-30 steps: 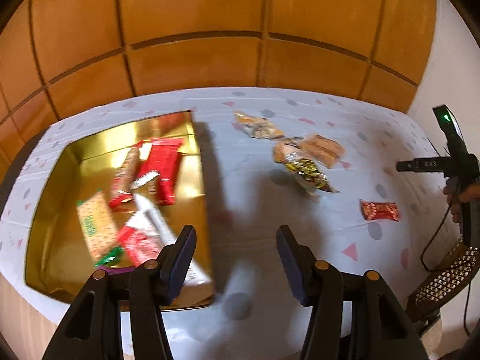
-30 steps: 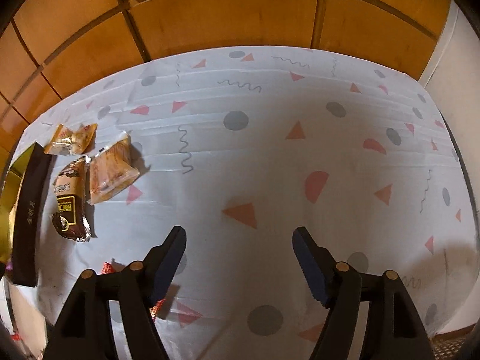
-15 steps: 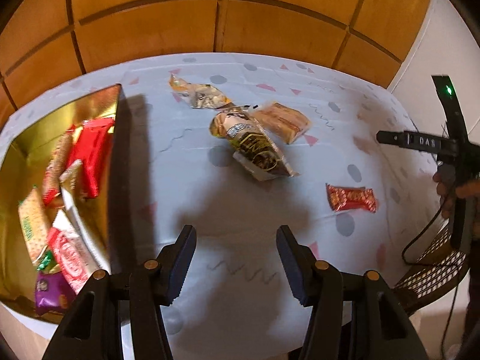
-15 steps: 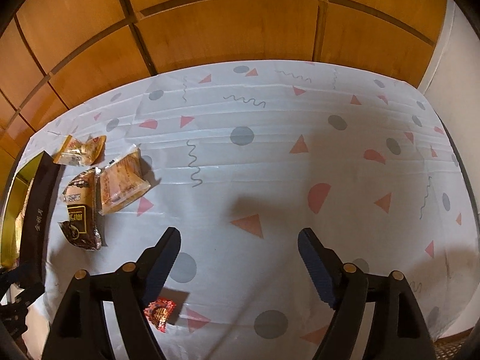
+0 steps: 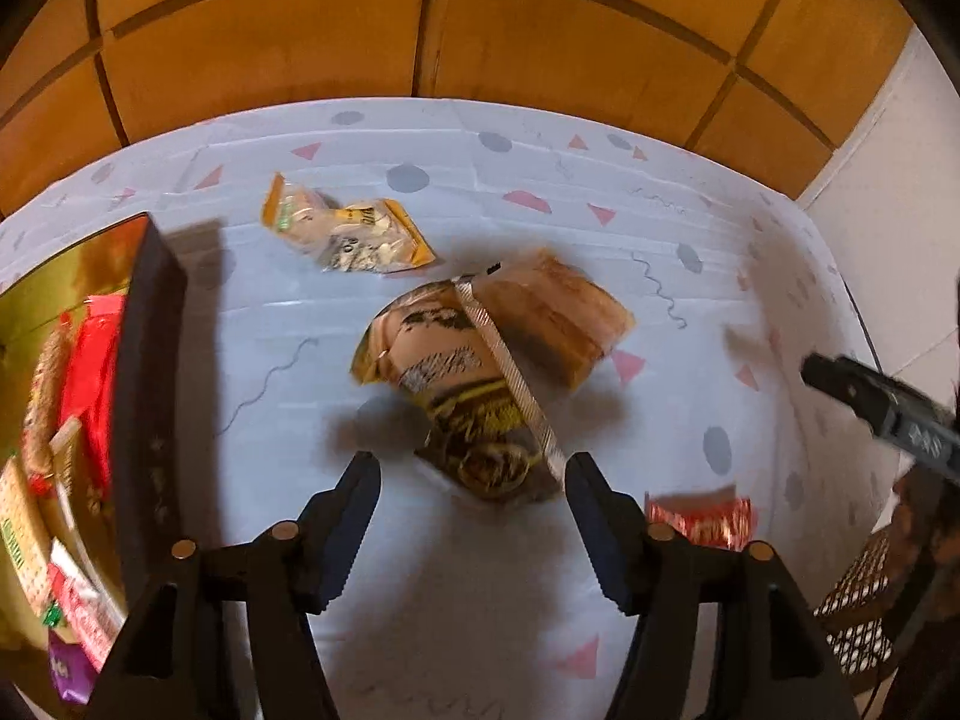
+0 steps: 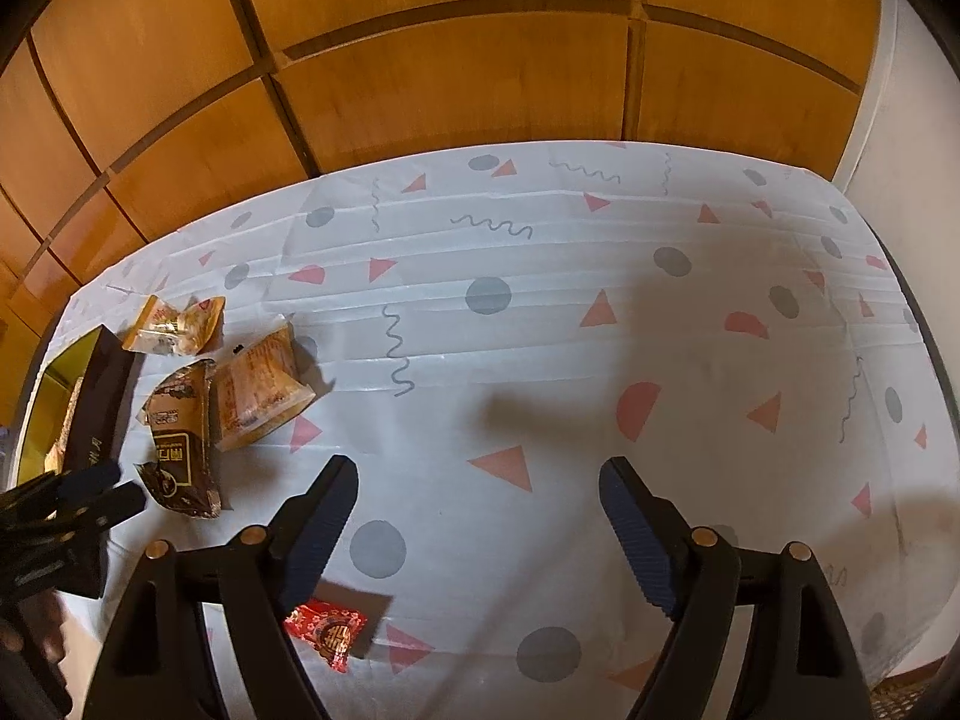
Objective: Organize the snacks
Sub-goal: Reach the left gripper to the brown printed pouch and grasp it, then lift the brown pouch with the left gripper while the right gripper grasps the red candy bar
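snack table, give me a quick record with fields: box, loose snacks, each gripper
box: gold tray with dark wall, at table's left, already holds several packets
loose snacks: dark brown packet, orange-brown packet beside it, yellow packet further back, small red packet nearest
left gripper: jaws opening, poised at the dark brown packet, not gripping
right gripper: jaws opening, nothing between them, over bare tablecloth

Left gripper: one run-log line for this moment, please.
left gripper: jaws opening, nothing gripped | target: brown snack packet just ahead | right gripper: jaws opening, empty | gold tin: holds snacks
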{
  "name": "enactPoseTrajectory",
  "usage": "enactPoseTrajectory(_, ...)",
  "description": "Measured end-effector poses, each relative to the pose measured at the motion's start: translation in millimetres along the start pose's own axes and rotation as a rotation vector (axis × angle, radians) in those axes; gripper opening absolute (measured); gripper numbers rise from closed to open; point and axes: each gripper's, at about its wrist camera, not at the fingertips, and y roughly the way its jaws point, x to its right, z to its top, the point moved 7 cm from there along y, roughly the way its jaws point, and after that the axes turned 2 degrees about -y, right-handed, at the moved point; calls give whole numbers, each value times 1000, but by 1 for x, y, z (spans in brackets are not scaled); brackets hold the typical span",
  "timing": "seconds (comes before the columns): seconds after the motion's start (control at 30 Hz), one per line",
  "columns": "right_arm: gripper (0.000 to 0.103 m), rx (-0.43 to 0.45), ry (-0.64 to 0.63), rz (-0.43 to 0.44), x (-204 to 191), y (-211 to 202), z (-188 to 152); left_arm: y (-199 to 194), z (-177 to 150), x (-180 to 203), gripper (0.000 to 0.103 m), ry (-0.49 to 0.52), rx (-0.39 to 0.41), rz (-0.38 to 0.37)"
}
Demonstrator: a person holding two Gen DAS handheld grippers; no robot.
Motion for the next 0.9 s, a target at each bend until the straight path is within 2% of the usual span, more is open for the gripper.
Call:
enactPoseTrajectory(0.3,83,3,-7,19,-2,0,1,42,23,2,65,7,-37,81)
enactPoseTrajectory(0.4,83,0,-13,19,-3,0,1,51,27,1,65,-1,-42,86)
enactPoseTrajectory(0.6,83,-6,-23,14,-4,2,1,56,27,7,65,73,-12,117)
enactPoseTrajectory(0.73,83,-5,-18,8,-3,3,1,46,19,3,50,118,26,109)
enactPoseTrajectory(0.8,83,-6,-17,7,-1,3,1,38,15,-1,46,117,38,74)
enactPoseTrajectory(0.9,83,-12,-18,2,0,5,0,25,-2,-7,45,135,39,50)
